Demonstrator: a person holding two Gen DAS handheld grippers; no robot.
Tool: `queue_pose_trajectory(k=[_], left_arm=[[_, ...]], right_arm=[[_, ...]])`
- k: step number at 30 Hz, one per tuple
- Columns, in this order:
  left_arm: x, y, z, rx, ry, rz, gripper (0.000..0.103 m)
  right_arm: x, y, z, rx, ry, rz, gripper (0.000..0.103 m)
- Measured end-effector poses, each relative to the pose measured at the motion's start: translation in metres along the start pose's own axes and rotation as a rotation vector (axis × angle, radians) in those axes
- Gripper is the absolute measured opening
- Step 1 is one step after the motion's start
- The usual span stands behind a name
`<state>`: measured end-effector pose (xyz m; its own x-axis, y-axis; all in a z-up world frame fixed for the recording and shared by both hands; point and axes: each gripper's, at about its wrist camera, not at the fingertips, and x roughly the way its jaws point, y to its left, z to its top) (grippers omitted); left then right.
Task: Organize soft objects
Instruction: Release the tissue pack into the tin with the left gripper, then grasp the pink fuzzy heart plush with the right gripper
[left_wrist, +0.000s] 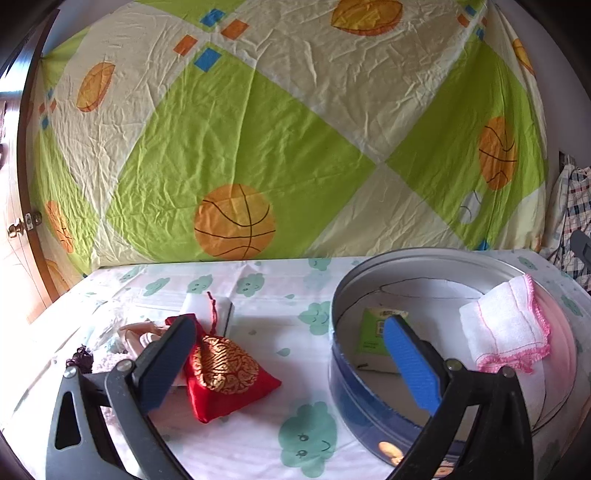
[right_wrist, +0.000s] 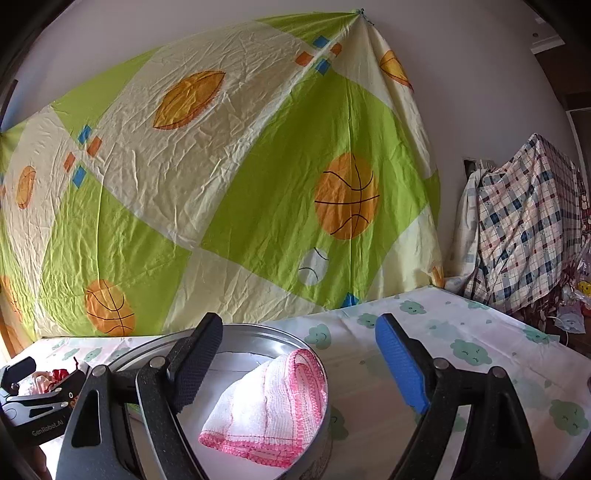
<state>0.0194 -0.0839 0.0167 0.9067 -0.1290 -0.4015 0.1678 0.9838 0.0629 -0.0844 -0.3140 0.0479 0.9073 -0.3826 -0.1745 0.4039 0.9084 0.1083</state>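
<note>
A round blue tin (left_wrist: 354, 398) stands on the table and holds a green packet (left_wrist: 373, 332) and a folded white cloth with pink trim (left_wrist: 506, 325). The cloth leans on the tin's right rim and also shows in the right wrist view (right_wrist: 269, 402). A red and gold pouch (left_wrist: 225, 373) lies left of the tin beside a pile of pale soft items (left_wrist: 136, 336). My left gripper (left_wrist: 291, 354) is open and empty above the table between pouch and tin. My right gripper (right_wrist: 299, 362) is open and empty just above the cloth in the tin (right_wrist: 317, 424).
A white tablecloth with green cloud prints (left_wrist: 306, 443) covers the table. A green and cream basketball sheet (left_wrist: 240, 129) hangs behind it. A plaid cloth (right_wrist: 524, 225) drapes over something at the far right. A wooden door (left_wrist: 22, 229) stands at the left.
</note>
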Motion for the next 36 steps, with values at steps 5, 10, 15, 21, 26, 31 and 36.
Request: queue_pose_trajectory(k=[5,10,15,21,26,31,36], left_arm=[[-0.002,0.016,-0.003,-0.010,-0.001,0.015,0.103],[-0.002,0.030,-0.005,-0.022,0.000,0.023,0.103],[-0.002,0.045,-0.007,-0.036,0.007,0.029,0.103],[0.000,0.069,-0.010,-0.071,0.028,0.042,0.103],[0.004,0.093,-0.013,-0.100,0.046,0.067,0.103],[0.007,0.123,-0.016,-0.125,0.052,0.109,0.103],[0.012,0.160,-0.018,-0.154,0.054,0.165,0.103]], right_arm=[[-0.007,0.014,-0.002,-0.036,-0.018,-0.012,0.086],[-0.011,0.021,-0.005,-0.011,-0.010,-0.014,0.086],[-0.017,0.037,-0.008,-0.032,-0.015,-0.006,0.086],[-0.024,0.067,-0.015,-0.046,-0.003,0.048,0.086],[-0.028,0.100,-0.022,-0.060,0.022,0.116,0.086],[-0.028,0.132,-0.030,-0.087,0.049,0.171,0.086],[-0.028,0.162,-0.038,-0.081,0.107,0.230,0.086]])
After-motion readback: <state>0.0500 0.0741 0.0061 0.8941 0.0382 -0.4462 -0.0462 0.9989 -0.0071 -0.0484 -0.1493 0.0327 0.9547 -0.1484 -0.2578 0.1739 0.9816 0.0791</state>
